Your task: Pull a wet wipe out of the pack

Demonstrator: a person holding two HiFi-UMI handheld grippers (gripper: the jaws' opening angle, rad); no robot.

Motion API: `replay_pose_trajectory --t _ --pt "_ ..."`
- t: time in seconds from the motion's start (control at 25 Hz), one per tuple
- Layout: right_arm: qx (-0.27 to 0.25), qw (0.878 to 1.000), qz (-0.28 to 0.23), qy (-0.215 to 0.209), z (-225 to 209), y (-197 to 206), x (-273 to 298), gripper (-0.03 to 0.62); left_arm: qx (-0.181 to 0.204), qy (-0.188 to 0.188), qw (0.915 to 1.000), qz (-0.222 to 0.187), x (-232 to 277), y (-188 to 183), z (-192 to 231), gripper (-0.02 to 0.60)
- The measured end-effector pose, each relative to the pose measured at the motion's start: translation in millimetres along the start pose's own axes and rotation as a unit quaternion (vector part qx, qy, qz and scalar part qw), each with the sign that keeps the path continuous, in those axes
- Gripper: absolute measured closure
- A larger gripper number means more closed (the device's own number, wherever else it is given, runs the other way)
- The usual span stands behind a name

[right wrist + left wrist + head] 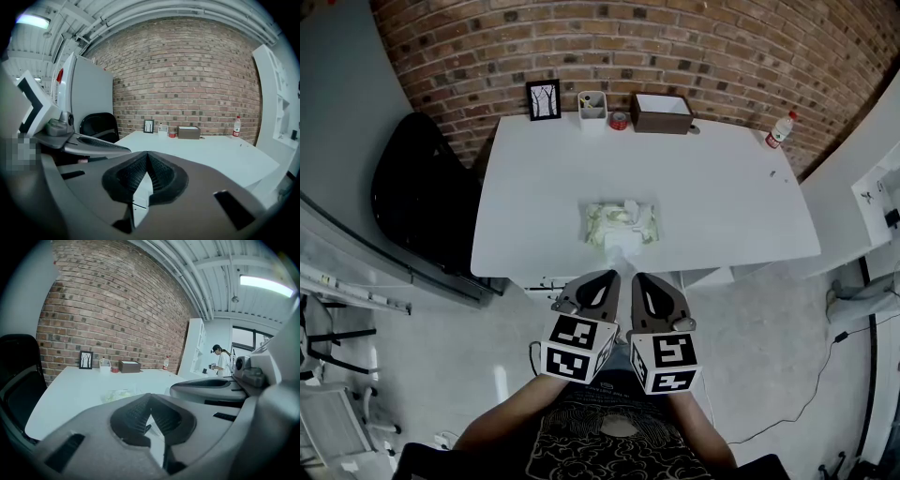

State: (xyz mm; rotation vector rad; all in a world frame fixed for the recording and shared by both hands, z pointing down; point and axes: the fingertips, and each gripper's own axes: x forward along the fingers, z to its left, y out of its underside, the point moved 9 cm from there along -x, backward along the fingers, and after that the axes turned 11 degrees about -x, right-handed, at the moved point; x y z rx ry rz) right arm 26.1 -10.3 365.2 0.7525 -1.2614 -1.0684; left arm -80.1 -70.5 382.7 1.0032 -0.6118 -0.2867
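At the far left a black chair (422,197) is seen beside the white worktop (722,197). Along the worktop's far edge, against the brick wall, a picture frame (544,99), a white cup (592,108), a small red item (619,120) and a brown box (662,112) are lined up. A bottle (779,129) is stood apart from them at the far right corner. The wet wipe pack (622,221) is laid flat near the middle of the near edge, and a white sheet (623,246) is seen at its near side. The left hand-held gripper (604,277) is held off the worktop, just short of the near edge and in line with the pack. In its own view its jaws are seen closed tip to tip, with nothing gripped. Just beside it the right hand-held gripper (643,279) is held the same way, its jaws brought together at the tips and empty. The pack is touched by neither
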Motion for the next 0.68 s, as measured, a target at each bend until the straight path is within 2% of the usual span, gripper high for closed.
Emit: replay_pose_trajectory --t 0.68 --pt "0.002 1.000 0.002 0.004 3.6 5.0 -4.9 0.579 0.002 0.001 1.0000 0.005 -2.4 6.9 0.0 0.569"
